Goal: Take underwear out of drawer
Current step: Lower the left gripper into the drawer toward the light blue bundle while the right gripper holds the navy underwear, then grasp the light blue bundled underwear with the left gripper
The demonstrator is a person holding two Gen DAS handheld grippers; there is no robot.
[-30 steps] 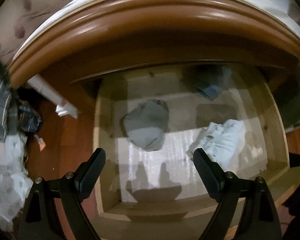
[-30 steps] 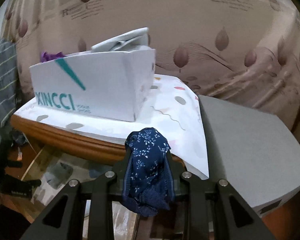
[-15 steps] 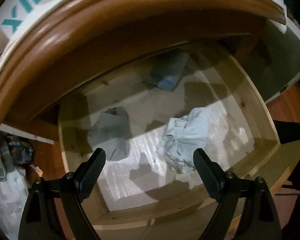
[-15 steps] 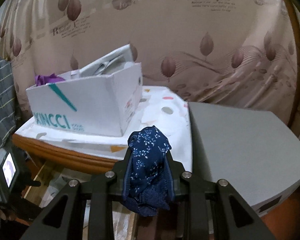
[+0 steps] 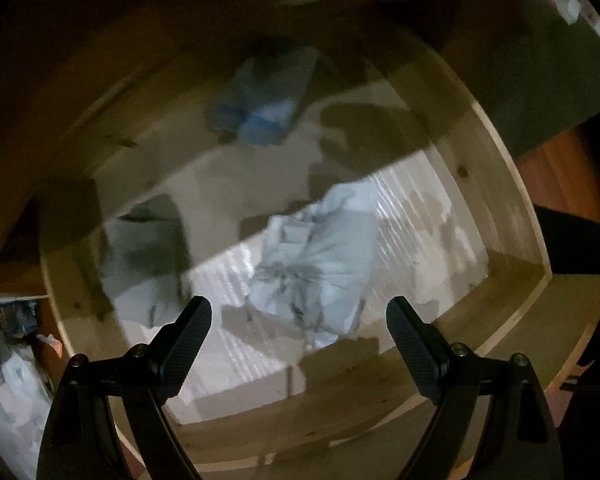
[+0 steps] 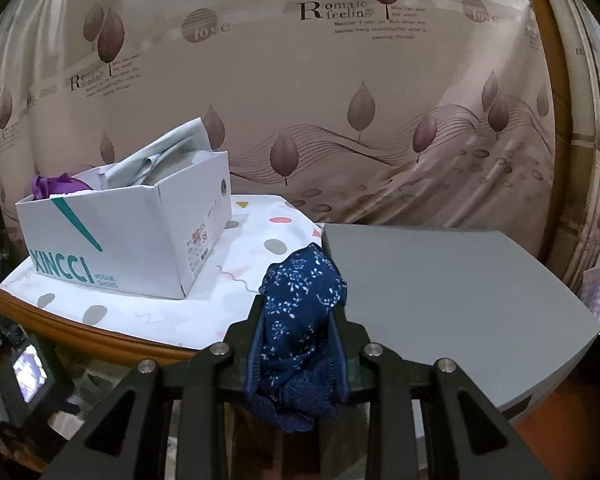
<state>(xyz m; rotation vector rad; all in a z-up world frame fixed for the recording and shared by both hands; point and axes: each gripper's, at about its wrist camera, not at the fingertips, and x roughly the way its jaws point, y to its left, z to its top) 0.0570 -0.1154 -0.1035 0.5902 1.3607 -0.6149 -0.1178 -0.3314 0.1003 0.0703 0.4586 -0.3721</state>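
Note:
My left gripper (image 5: pixel 299 316) hangs open above the pulled-out wooden drawer (image 5: pixel 512 216), pointing straight down. A crumpled pale blue-white garment (image 5: pixel 320 256) lies on the drawer floor just beyond and between the fingertips, untouched. A grey folded piece (image 5: pixel 144 252) lies to its left, and a blue folded piece (image 5: pixel 264 92) sits far back in shadow. My right gripper (image 6: pixel 300 312) is shut on dark blue floral underwear (image 6: pixel 300 320), held in the air before the bedside cabinet top (image 6: pixel 140 312).
A white XINCCI shoe box (image 6: pixel 128 236) with cloth in it stands on the spotted cover. A grey flat surface (image 6: pixel 440 292) lies to the right. Behind is a leaf-patterned curtain (image 6: pixel 340 100). A small lit screen (image 6: pixel 30 372) sits low at left.
The left gripper has sunk toward the drawer and rolled; the pale garment now sits between its fingers and the view has darkened. The right gripper has risen a little with the blue underwear.

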